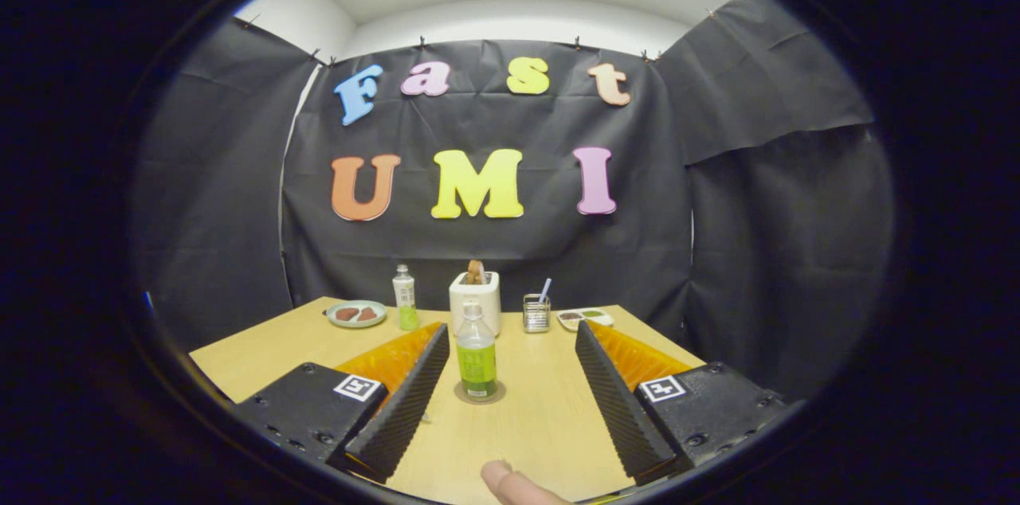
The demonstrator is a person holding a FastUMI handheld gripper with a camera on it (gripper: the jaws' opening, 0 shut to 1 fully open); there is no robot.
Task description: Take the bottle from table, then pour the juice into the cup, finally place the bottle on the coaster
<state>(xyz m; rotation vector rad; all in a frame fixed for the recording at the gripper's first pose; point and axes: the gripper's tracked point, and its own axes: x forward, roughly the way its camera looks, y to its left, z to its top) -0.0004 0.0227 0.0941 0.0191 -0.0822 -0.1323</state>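
Observation:
A clear bottle with a green label and green juice stands upright on a round grey coaster on the wooden table. It sits just ahead of my gripper, a little nearer the left finger. My gripper is open and nothing is between its fingers. A fingertip of a person's hand shows at the near edge, between the two finger bases. I cannot make out the cup.
Along the table's far edge stand a plate of food, a second bottle with green liquid, a white toaster holding bread, a metal mesh holder with a straw, and a small tray.

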